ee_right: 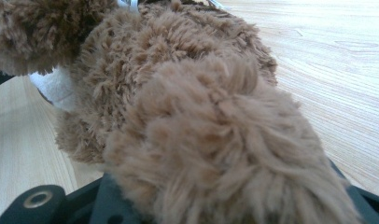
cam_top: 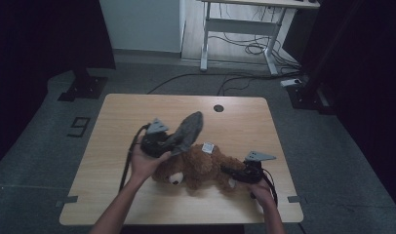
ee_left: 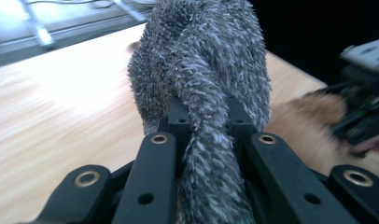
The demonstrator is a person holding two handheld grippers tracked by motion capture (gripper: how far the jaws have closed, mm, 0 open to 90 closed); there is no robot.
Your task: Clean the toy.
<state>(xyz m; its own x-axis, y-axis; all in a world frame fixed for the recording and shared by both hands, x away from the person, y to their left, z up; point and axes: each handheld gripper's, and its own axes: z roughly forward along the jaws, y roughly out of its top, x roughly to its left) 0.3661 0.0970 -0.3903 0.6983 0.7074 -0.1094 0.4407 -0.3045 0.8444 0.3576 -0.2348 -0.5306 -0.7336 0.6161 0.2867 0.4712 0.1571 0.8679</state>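
A brown teddy bear [cam_top: 201,168] lies on its side on the wooden table [cam_top: 118,112], its white snout turned toward the front edge. My left gripper [cam_top: 170,145] is beside the bear's head, shut on a grey fuzzy cloth [cam_top: 188,129] that rises up and to the right. In the left gripper view the grey cloth [ee_left: 201,70] runs pinched between the black jaws of that gripper [ee_left: 207,114]. My right gripper [cam_top: 228,171] is at the bear's right end, shut on a furry limb. That brown limb [ee_right: 225,154] covers the jaws in the right gripper view.
A white tag [cam_top: 207,147] sticks out of the bear's back. A round cable hole [cam_top: 218,107] sits near the table's far edge. Beyond the table are a white desk frame [cam_top: 240,27], floor cables [cam_top: 235,80] and a black stand base [cam_top: 83,87].
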